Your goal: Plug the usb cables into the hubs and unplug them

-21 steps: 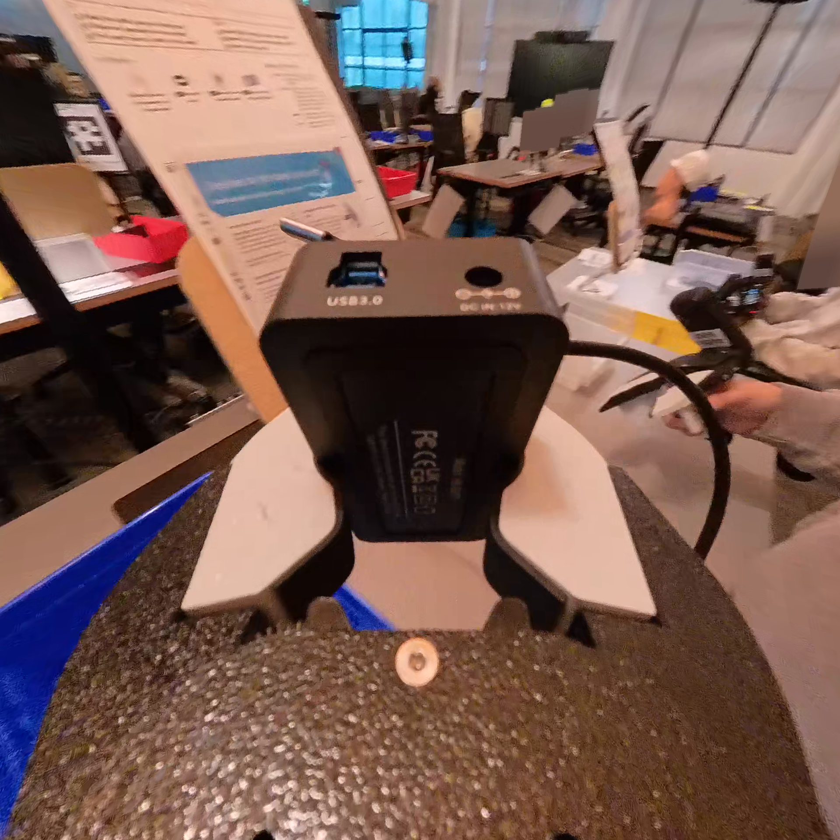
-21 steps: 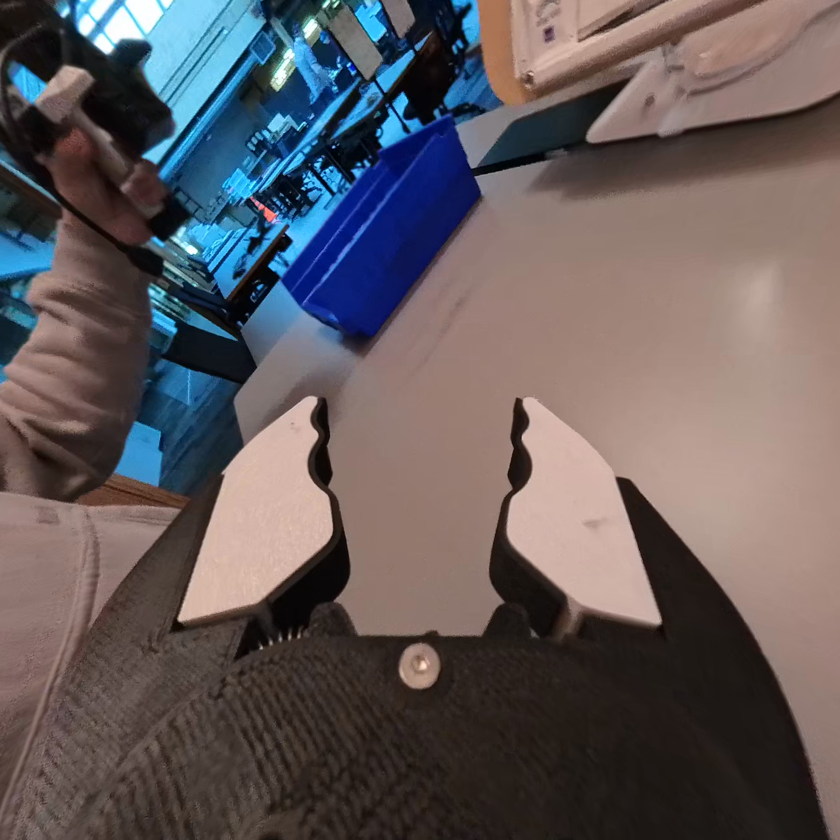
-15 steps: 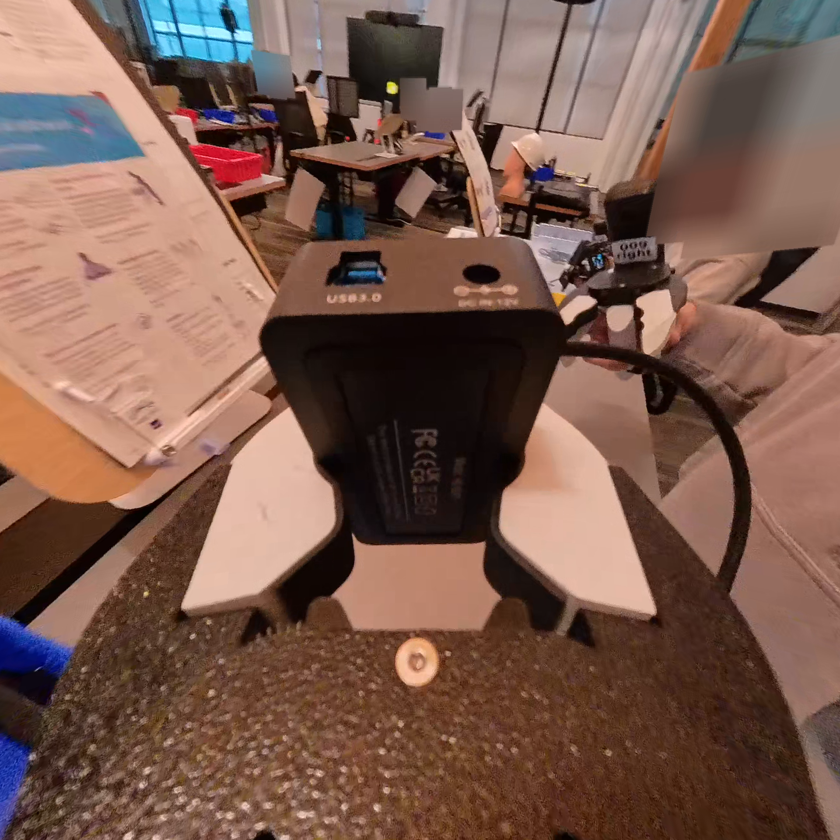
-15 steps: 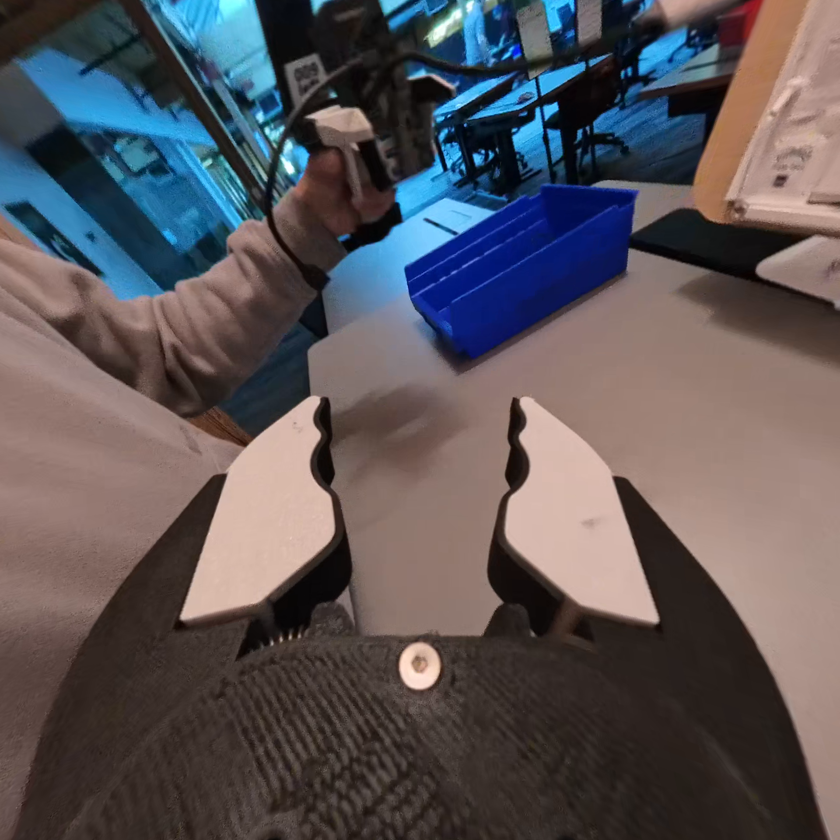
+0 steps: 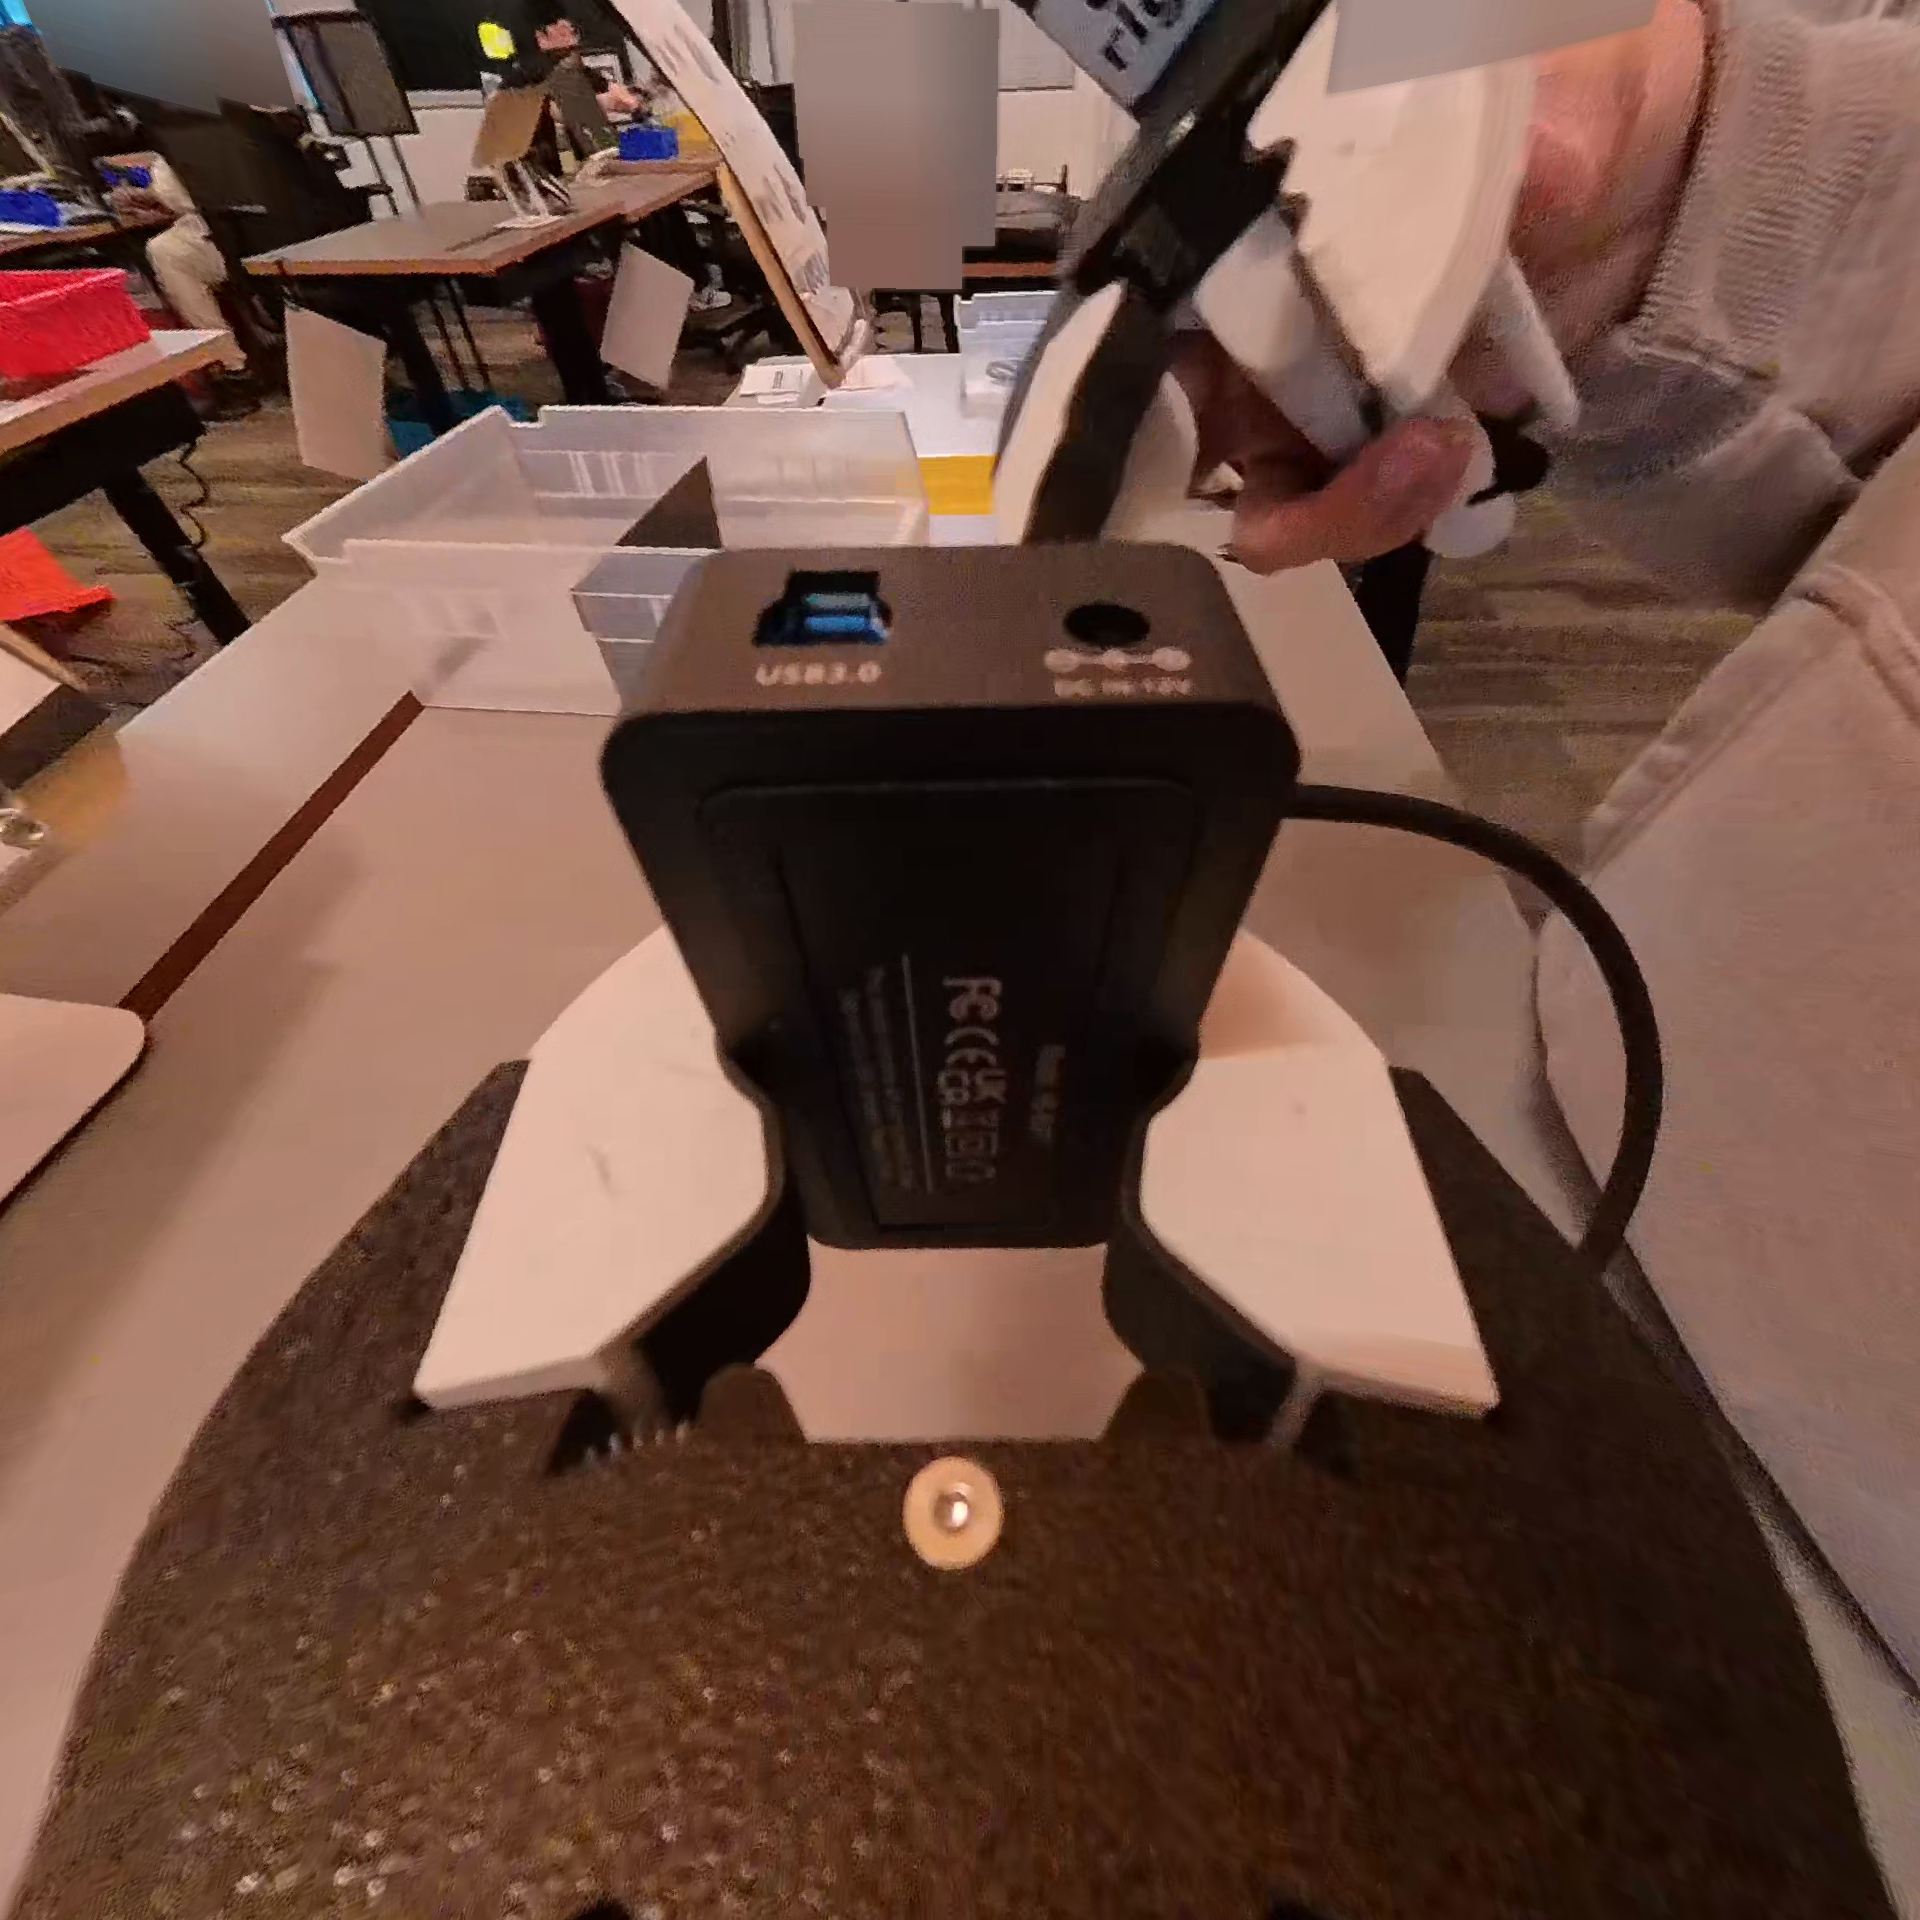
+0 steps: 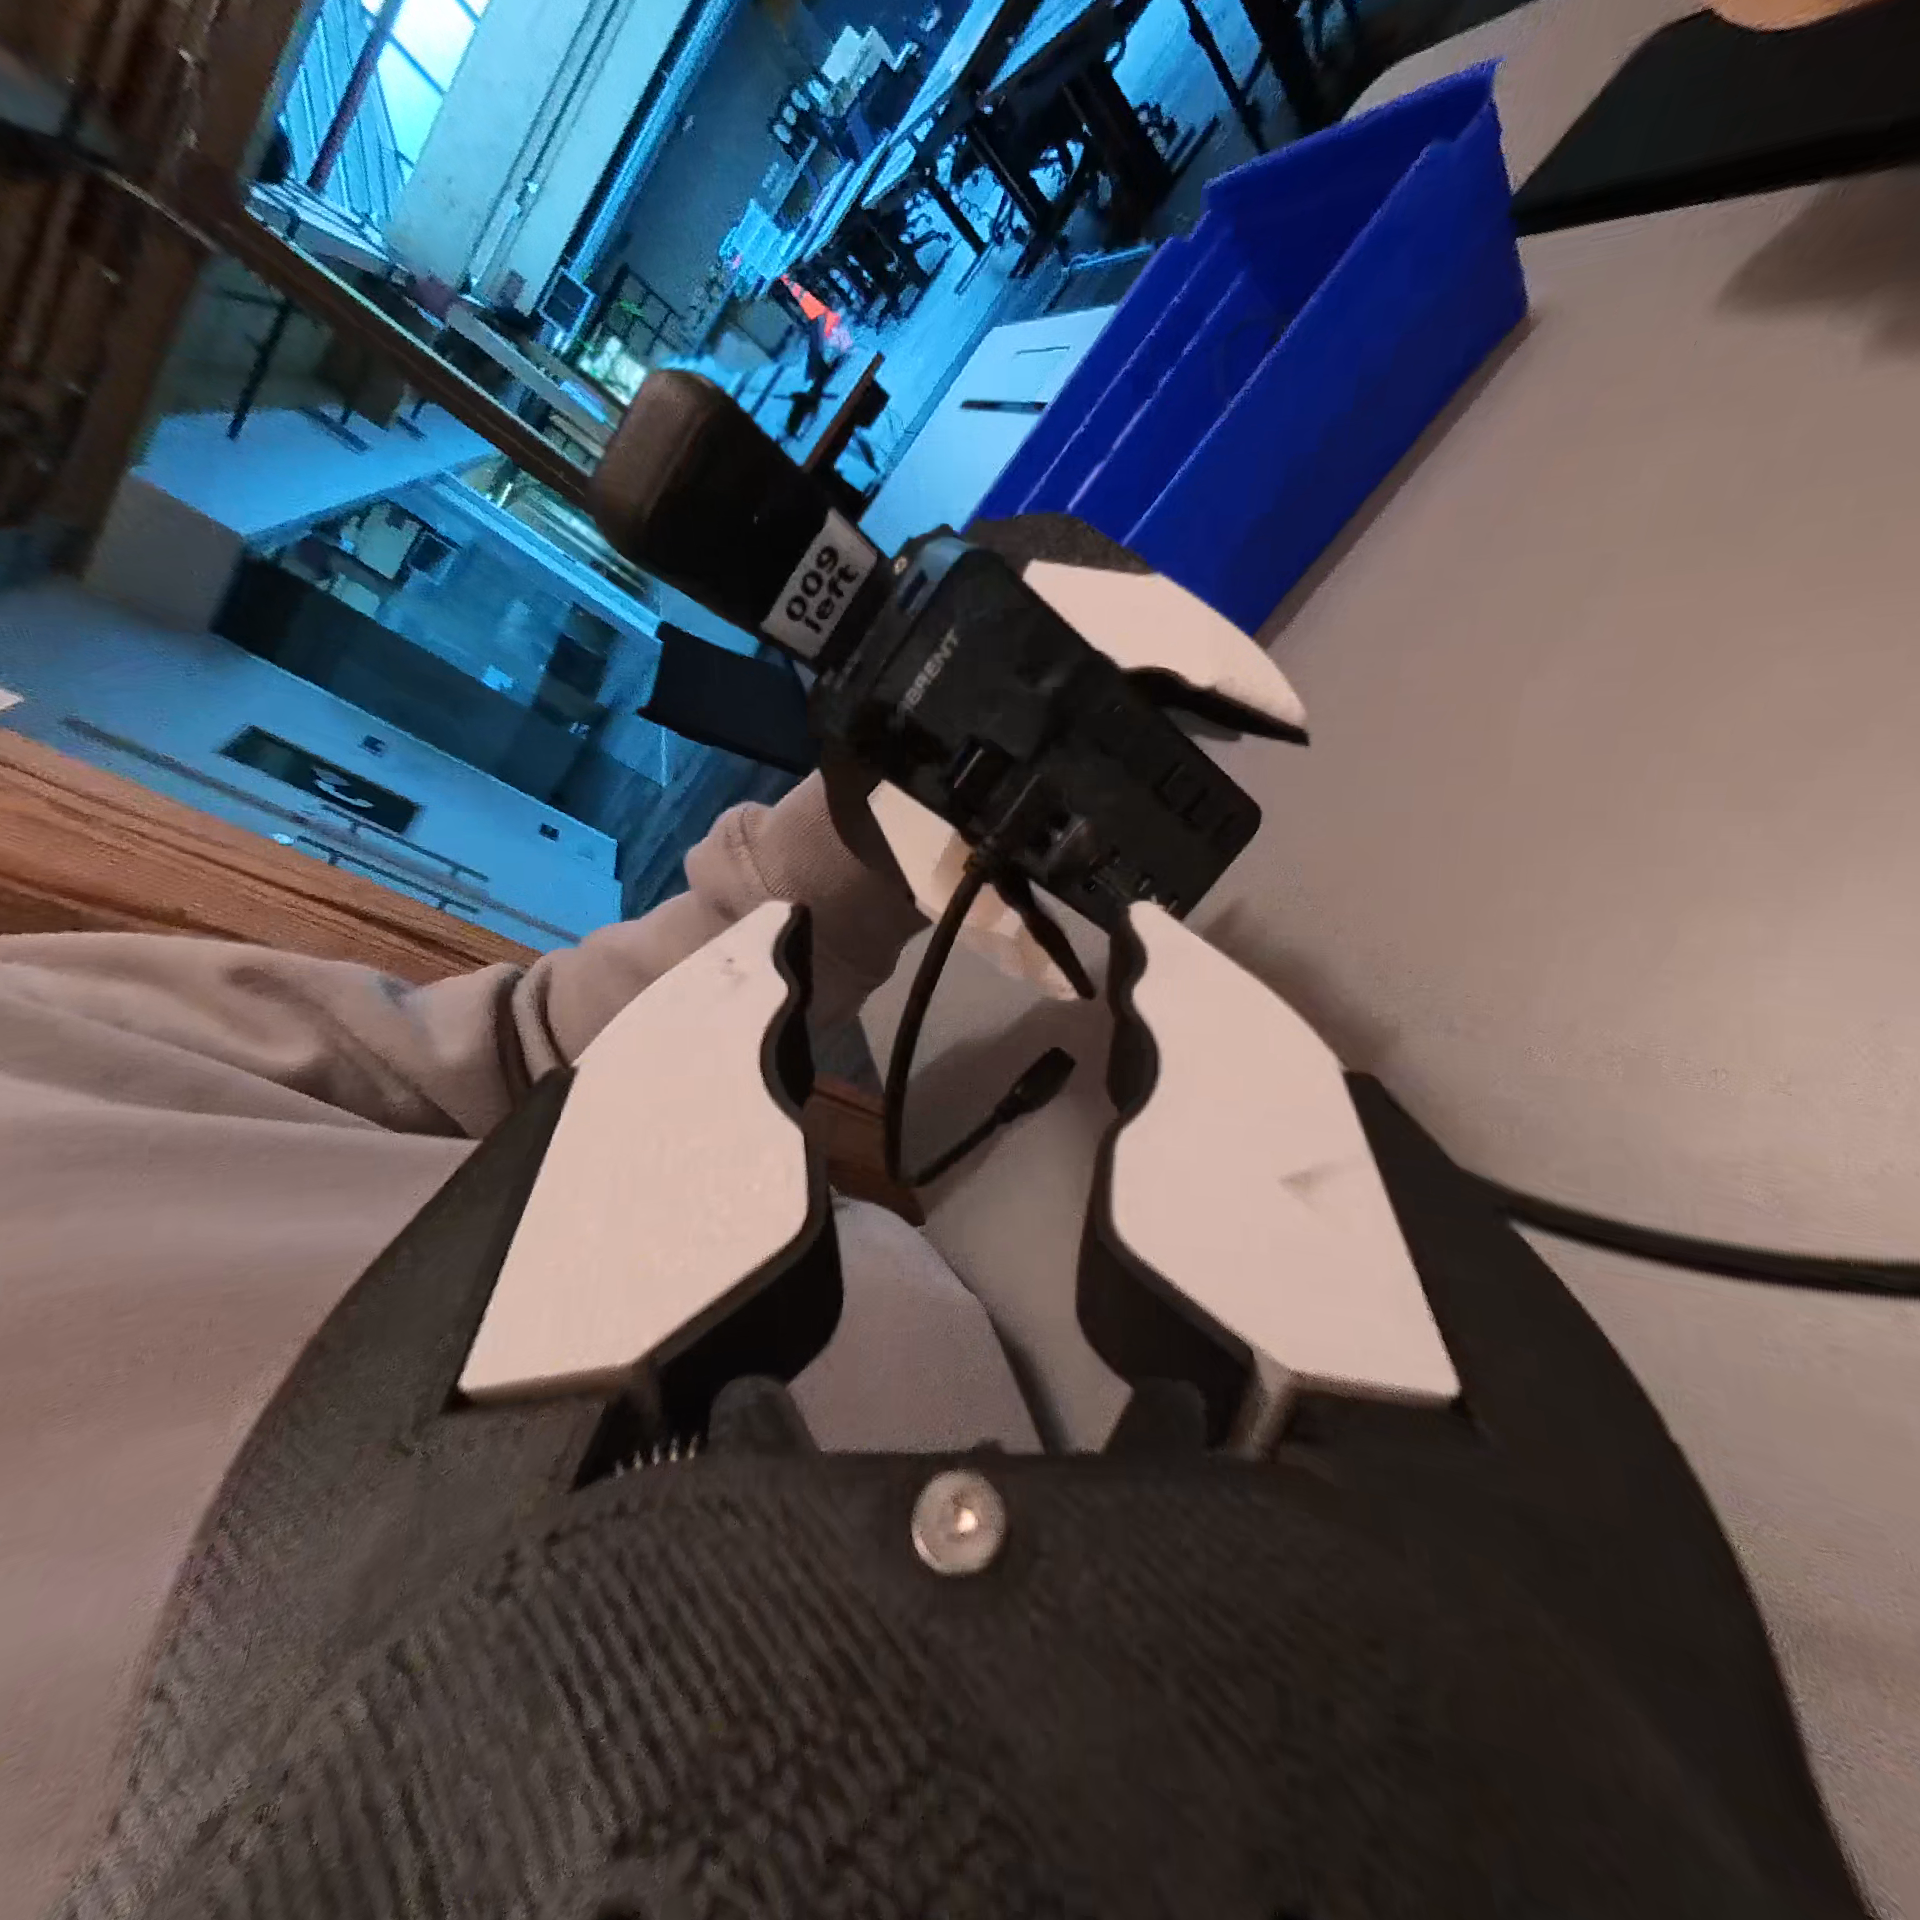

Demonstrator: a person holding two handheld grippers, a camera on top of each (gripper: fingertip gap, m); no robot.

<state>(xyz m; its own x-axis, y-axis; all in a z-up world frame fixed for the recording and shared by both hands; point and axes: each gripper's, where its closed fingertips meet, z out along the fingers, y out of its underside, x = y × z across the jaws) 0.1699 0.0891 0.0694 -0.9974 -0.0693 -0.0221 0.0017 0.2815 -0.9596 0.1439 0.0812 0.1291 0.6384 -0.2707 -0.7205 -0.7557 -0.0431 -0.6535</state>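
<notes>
My left gripper (image 5: 951, 997) is shut on a black USB hub (image 5: 951, 831) and holds it above the grey table, its end with the blue port facing away. A black cable (image 5: 1590, 966) leaves the hub's right side and loops down. In the right wrist view the left gripper (image 6: 1164, 842) and the hub (image 6: 1039, 727) sit just ahead of my right gripper (image 6: 956, 935), which is open and empty. The cable (image 6: 914, 1039) hangs from the hub, and its loose plug end (image 6: 1029, 1081) lies in the gap between my right fingers. The right gripper (image 5: 1195, 291) shows close, at upper right.
A blue bin (image 6: 1299, 343) stands on the grey table (image 6: 1662, 727) behind the hub. A second black cable (image 6: 1714, 1257) lies on the table at right. A white plastic tray (image 5: 468, 520) sits at the table's far edge. A person's grey sleeve (image 6: 260, 1091) fills the left.
My left gripper has swung right with the hub, away from the paper stand. My right gripper has turned toward the hub. The two grippers are now close together.
</notes>
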